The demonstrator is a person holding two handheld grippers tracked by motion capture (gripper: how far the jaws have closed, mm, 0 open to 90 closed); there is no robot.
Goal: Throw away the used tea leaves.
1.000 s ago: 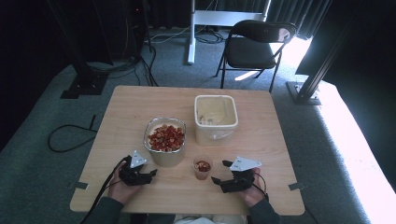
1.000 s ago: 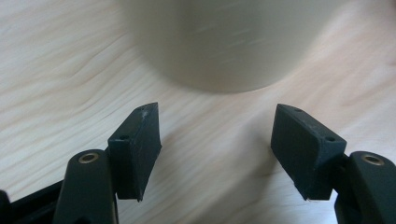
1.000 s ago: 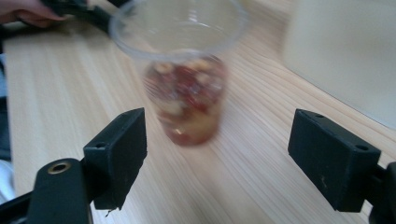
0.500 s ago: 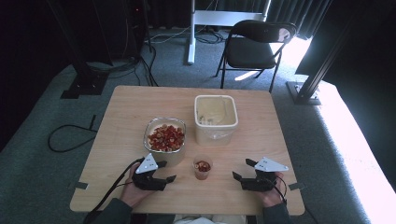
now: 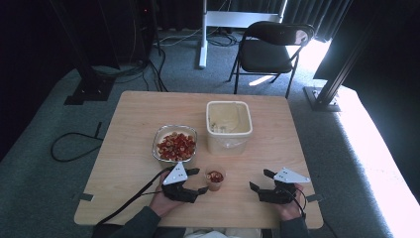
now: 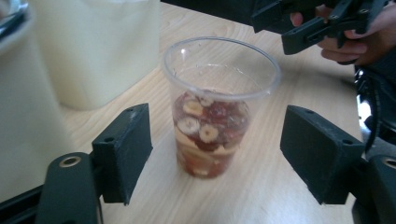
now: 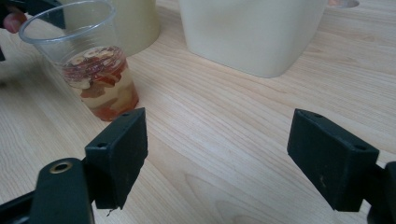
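Observation:
A clear plastic cup [image 5: 215, 177] holding red and pale fruit slices in liquid stands near the table's front edge. My left gripper [image 5: 199, 180] lies just left of it. In the left gripper view the cup [image 6: 219, 116] stands between the two black pads [image 6: 123, 149], which have just been opening and are clear of it on both sides. My right gripper [image 5: 260, 180] rests open on the table to the cup's right, with a gap of bare wood between. In the right gripper view the cup [image 7: 93, 70] is at upper left, beyond the open gripper [image 7: 217, 158].
A glass bowl of red fruit pieces [image 5: 175, 145] sits behind the cup to the left. A white square tub [image 5: 229, 124] stands right of the bowl. The wooden table [image 5: 143, 114] is bare at its far left. A black folding chair [image 5: 270, 49] stands beyond it.
My left gripper has slid right up to the cup and its jaws have spread around it. My right gripper drew away to the right, then stayed put.

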